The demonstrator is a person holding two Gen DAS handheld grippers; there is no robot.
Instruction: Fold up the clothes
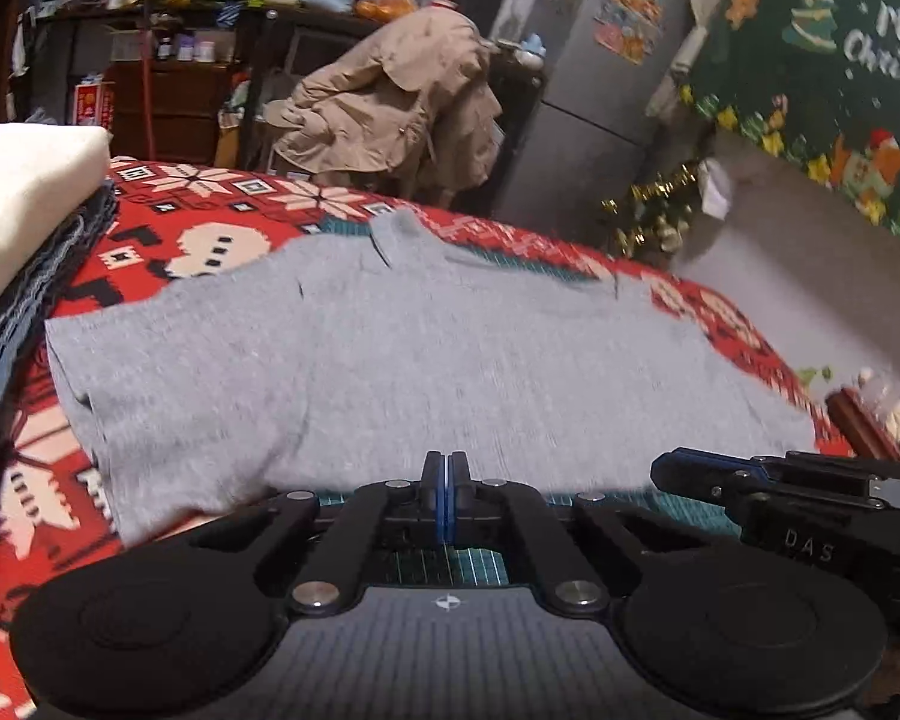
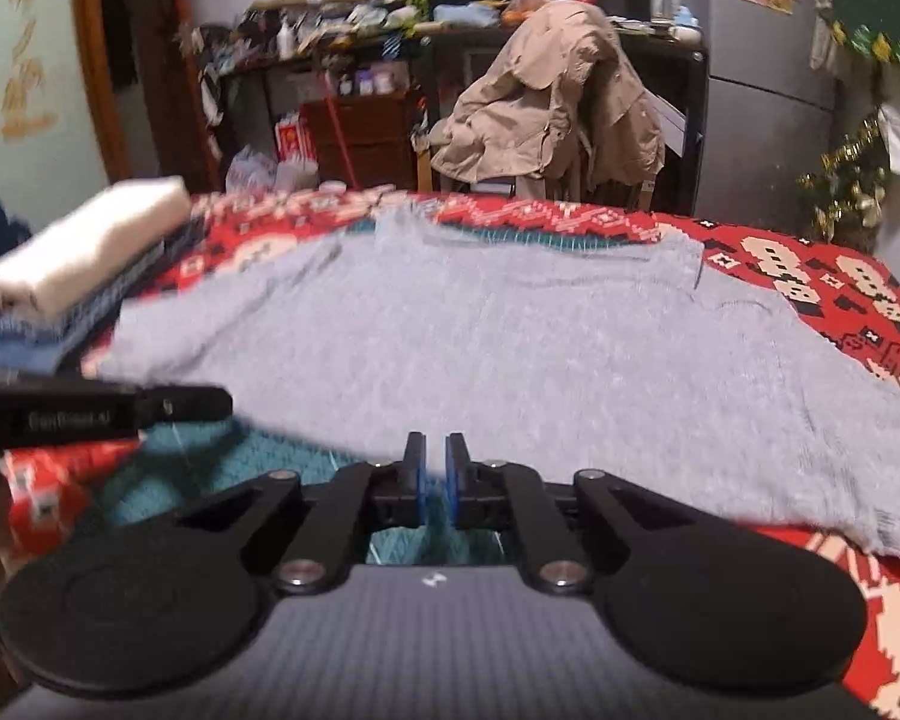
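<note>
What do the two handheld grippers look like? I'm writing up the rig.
Both the left gripper and the right gripper are matte black, with angled linkage arms, silver pivot pins, two round black discs and blue-faced fingers. A small white emblem marks each grey ribbed body. The right one's side reads "DAS".

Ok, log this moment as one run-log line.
task: fold clothes | grey T-shirt: spread flat on red patterned blanket | left gripper: shut, empty | right gripper: slightly open, empty | folded stack: left

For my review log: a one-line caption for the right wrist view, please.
Right gripper, jaws slightly apart, at the near hem of a grey T-shirt spread flat on a red patterned blanket.
</note>
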